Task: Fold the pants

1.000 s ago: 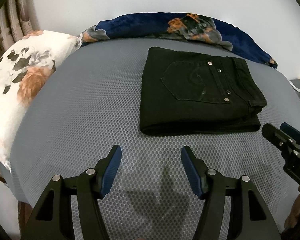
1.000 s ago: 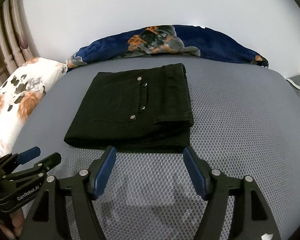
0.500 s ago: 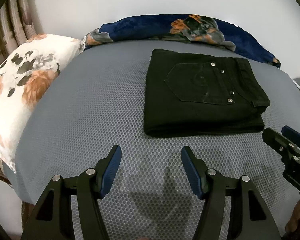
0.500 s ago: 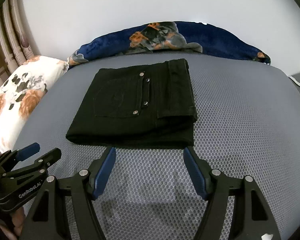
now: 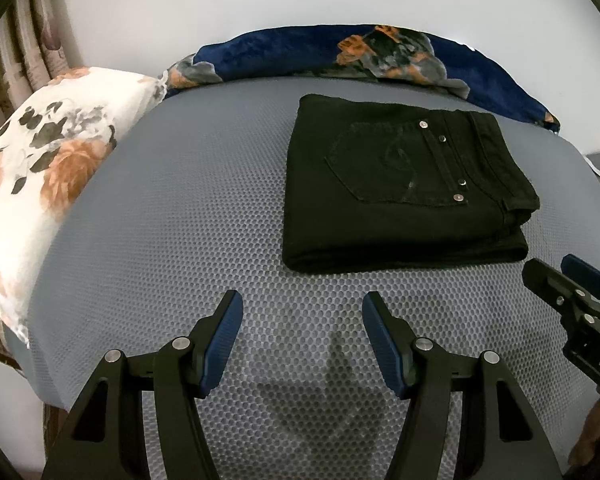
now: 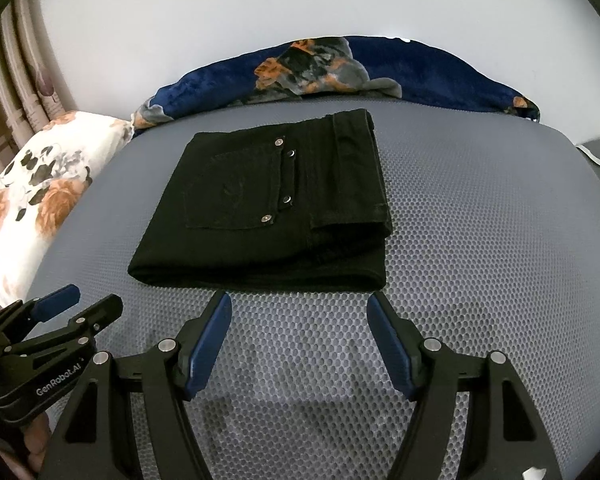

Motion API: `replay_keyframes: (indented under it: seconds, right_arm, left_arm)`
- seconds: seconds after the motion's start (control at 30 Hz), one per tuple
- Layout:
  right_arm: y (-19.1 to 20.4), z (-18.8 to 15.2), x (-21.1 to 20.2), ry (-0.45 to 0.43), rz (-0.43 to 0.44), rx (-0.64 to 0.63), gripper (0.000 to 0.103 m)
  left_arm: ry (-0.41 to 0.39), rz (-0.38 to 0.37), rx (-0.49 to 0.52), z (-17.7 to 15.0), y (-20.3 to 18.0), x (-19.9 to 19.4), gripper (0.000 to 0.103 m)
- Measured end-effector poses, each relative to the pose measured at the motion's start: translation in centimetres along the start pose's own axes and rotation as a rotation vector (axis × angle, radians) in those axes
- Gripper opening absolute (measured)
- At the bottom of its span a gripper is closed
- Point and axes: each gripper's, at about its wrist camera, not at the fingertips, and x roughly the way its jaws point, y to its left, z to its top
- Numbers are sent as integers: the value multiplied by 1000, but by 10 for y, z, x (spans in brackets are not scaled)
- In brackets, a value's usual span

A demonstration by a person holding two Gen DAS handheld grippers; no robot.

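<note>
Black pants (image 5: 400, 188) lie folded into a compact rectangle on the grey mesh bed cover (image 5: 180, 220), back pocket and rivets facing up. In the right wrist view the same pants (image 6: 268, 208) sit just beyond the fingertips. My left gripper (image 5: 302, 308) hovers over bare cover, below and left of the pants, open with nothing between its blue pads. My right gripper (image 6: 299, 304) is open too, its tips just short of the pants' near folded edge, not touching. Each gripper shows in the other's view: the right gripper (image 5: 572, 280) at the right edge, the left gripper (image 6: 80, 302) at the lower left.
A floral white pillow (image 5: 40, 176) rests at the bed's left edge. A dark blue floral blanket (image 5: 380, 54) is bunched along the far side against the white wall. Curtains (image 6: 16, 92) hang at the far left. The cover drops off at the near left edge.
Both views have shifted a little, so the pants sit slightly lower in frame than a second ago. The pants and both sets of jaws stay as they were.
</note>
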Motion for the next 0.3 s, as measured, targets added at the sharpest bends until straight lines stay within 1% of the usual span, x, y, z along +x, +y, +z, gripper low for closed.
replay_keyframes:
  seconds: [0.3]
  right_arm:
    - [2, 0, 2, 6, -4, -3, 68]
  left_arm:
    - [16, -15, -19, -1, 3, 3, 63]
